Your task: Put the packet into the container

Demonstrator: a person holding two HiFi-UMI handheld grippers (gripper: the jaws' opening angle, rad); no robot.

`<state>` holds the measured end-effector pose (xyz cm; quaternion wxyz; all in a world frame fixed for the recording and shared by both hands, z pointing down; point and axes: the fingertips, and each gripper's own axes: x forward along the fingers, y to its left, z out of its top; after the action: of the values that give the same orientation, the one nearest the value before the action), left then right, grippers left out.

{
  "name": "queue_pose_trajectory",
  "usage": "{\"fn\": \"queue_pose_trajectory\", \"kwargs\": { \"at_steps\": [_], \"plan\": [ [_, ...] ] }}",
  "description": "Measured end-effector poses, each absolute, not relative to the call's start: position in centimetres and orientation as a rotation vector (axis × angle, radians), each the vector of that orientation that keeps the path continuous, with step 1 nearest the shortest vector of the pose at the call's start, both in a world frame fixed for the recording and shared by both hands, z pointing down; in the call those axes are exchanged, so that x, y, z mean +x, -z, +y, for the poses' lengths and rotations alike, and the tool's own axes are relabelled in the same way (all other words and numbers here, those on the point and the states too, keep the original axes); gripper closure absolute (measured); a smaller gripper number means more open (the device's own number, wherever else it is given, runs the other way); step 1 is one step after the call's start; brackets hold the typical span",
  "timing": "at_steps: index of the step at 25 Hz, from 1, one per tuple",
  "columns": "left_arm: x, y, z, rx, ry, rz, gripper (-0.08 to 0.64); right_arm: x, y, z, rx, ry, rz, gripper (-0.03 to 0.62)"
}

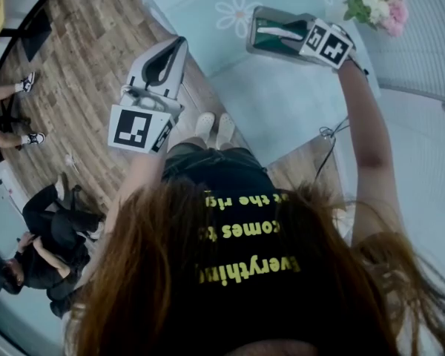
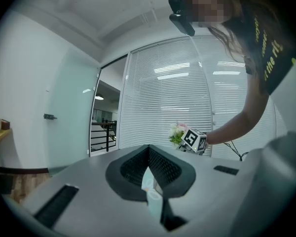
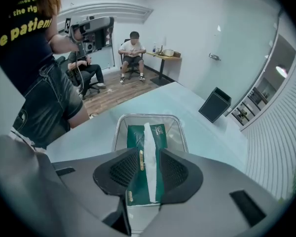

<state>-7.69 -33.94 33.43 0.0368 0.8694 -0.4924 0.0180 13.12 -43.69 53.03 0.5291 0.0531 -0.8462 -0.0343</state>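
Note:
A green packet (image 1: 271, 41) (image 3: 133, 137) with a white strip down its middle lies flat inside the clear container (image 1: 256, 28) (image 3: 119, 127) on the pale table. My right gripper (image 1: 305, 38) (image 3: 149, 152) hangs just over the packet's near end. Its jaws stand partly apart, and the packet is wider than the gap and lies beyond them, with no pad visibly pressing on it. My left gripper (image 1: 179, 44) (image 2: 149, 154) is held off to the left past the table's edge, with its tips together and nothing in them.
A bunch of pink and white flowers (image 1: 374, 2) (image 2: 177, 131) stands at the table's (image 1: 282, 102) far right. A black bin (image 3: 214, 104) sits beyond the table. People sit on chairs (image 3: 133, 48) (image 1: 44, 236) on the wooden floor. A cable (image 1: 330, 143) hangs near my right arm.

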Motion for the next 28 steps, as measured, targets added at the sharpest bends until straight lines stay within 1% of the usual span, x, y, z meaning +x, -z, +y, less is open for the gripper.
{"fn": "queue_pose_trajectory", "kwargs": {
  "at_steps": [4,8,12,18,22,28],
  "plan": [
    [-7.1,-33.4,-34.0,2.685,-0.057,-1.491,0.558,13.6,-52.2,-44.1,0.243,0.0,-2.078,0.526],
    [-6.6,-33.1,-34.0,2.699,-0.051,-1.484,0.558,13.9,-50.4,-44.6,0.392,-0.033,-2.186,0.56],
    [-6.0,-32.8,-33.9,2.711,-0.063,-1.484,0.558,13.7,-47.3,-44.2,0.582,0.008,-2.284,0.569],
    [-4.9,-32.4,-33.8,2.739,-0.062,-1.47,0.558,14.0,-42.0,-42.6,0.964,-0.07,-2.526,0.571],
    [-4.0,-32.0,-33.8,2.76,-0.043,-1.445,0.558,14.0,-38.8,-40.6,1.201,-0.031,-2.587,0.569],
    [-2.0,-31.3,-33.3,2.813,-0.012,-1.387,0.558,14.1,-35.1,-36.9,1.437,-0.026,-2.688,0.57]
  ]
}}
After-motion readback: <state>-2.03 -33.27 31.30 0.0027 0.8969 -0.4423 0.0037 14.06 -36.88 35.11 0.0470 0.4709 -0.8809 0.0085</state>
